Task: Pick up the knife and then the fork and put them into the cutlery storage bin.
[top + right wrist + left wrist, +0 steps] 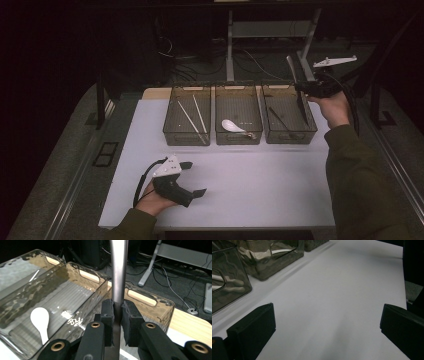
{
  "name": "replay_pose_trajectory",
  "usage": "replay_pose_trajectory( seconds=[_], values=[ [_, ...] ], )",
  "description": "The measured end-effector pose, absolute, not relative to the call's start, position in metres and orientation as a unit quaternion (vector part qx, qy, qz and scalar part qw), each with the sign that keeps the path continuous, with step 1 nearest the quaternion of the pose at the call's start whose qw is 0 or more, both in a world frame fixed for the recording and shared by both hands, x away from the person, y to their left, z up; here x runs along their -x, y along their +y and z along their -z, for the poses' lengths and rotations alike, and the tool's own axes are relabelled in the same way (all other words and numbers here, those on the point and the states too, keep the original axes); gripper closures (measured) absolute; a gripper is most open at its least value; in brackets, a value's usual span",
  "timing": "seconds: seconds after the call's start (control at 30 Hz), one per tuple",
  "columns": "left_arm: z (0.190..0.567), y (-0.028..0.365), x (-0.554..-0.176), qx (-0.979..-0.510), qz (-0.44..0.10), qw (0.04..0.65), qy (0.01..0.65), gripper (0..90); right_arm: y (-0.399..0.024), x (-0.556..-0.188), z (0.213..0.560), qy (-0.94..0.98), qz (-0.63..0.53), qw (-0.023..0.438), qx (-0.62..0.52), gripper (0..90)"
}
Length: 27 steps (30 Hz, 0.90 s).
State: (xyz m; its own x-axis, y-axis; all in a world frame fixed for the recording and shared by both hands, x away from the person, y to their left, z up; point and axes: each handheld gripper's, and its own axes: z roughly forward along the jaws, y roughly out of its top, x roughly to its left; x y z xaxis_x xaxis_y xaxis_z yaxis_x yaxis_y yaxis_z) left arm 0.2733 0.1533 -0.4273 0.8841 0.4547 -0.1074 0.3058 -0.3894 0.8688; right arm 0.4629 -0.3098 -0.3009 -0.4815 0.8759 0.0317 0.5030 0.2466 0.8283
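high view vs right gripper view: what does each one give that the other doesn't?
High view alone: the left gripper open, low over the table, and chopsticks in the left bin.

Right gripper view alone: close up, the right gripper has its pads clamped on a metal knife.

Both: the white spoon lying in the middle bin.

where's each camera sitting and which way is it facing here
High view: above the person's side, looking forward and down on the white table, three bins and both hands.
Left gripper view: on the left gripper, low over the table, its open black fingers at the bottom.
Right gripper view: on the right gripper, looking past the metal knife it clamps into the bins.
High and right gripper views share the white spoon.
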Motion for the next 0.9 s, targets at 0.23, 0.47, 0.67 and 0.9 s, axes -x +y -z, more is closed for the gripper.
replay_pose_trajectory(
  seconds=[0.23, 0.47, 0.67, 0.9],
  values=[
    [0.427, 0.154, -0.273, -0.83, -0.074, 0.503, 0.229, 0.0, -0.316, -0.466, 0.319, 0.752, -0.409, 0.222, -0.467, 80.0],
    [0.428, 0.153, -0.274, -0.829, -0.073, 0.503, 0.232, 0.0, -0.321, -0.468, 0.334, 0.751, -0.4, 0.217, -0.478, 79.9],
    [0.428, 0.153, -0.274, -0.831, -0.073, 0.502, 0.23, 0.0, -0.323, -0.468, 0.346, 0.754, -0.394, 0.209, -0.483, 79.9],
    [0.428, 0.153, -0.274, -0.831, -0.072, 0.502, 0.23, 0.0, -0.324, -0.47, 0.357, 0.758, -0.38, 0.2, -0.491, 79.9]
  ],
)
